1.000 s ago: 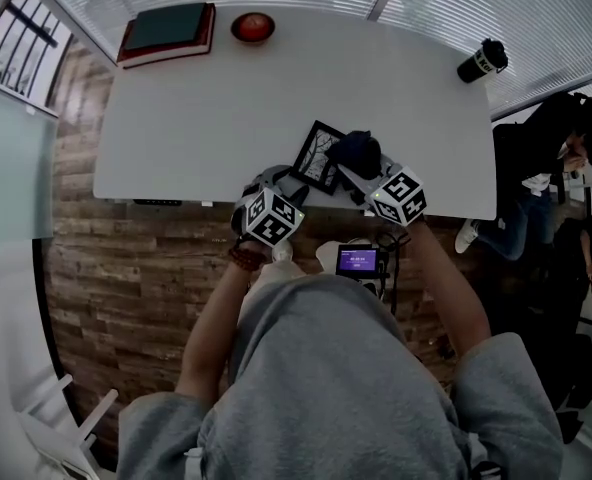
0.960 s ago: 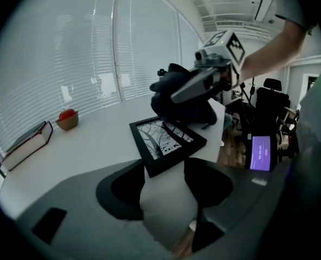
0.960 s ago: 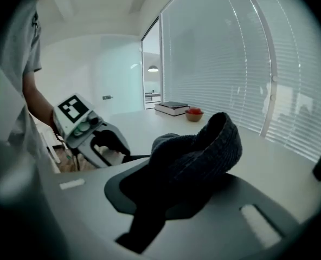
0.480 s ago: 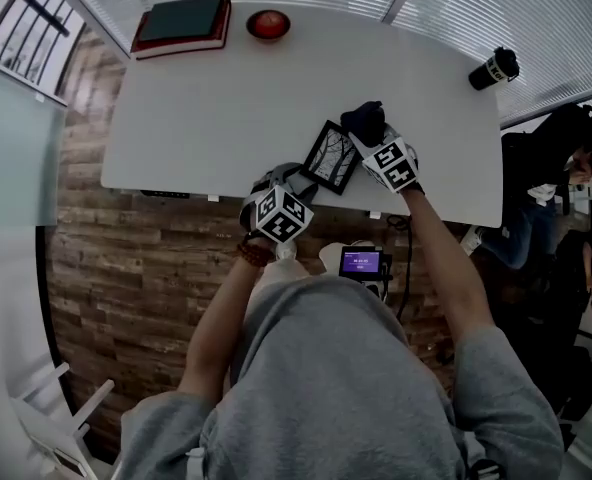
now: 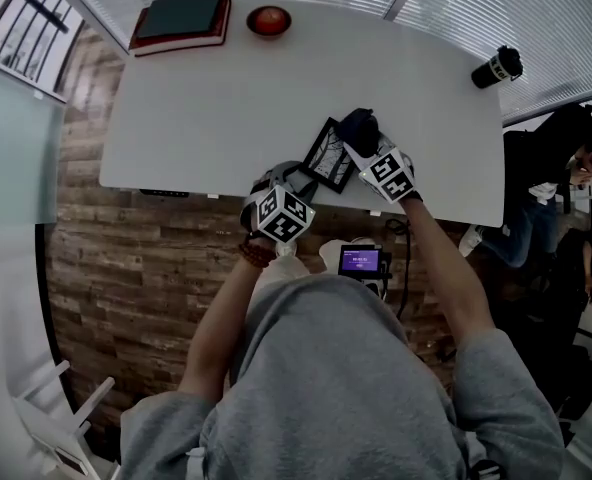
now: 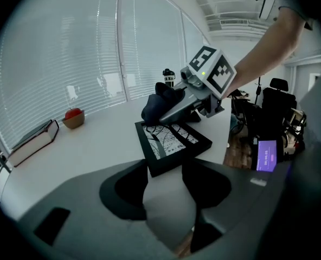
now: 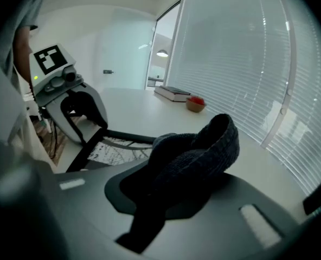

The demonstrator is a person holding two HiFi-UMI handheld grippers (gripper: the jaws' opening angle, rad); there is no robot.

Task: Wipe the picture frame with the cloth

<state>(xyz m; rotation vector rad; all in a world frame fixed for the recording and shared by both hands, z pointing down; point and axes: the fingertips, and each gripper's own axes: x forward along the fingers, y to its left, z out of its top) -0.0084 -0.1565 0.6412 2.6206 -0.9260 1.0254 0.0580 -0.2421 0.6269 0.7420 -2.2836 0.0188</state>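
The black picture frame with a tree print lies near the front edge of the white table. Its near corner sits between the pads of my left gripper, whose jaws have just been closing and now press on that corner. My right gripper is shut on a dark knitted cloth, which bulges out of the jaws. The cloth rests at the frame's far right edge. In the right gripper view the frame lies just beyond the cloth.
A stack of books and a small bowl with a red fruit stand at the table's far edge. At the far right is a dark tumbler. A lit screen sits below the front edge. A person sits to the right.
My right gripper has carried the cloth along the frame's right side toward its far end, then eased back a little. The left gripper and the frame have stayed put.
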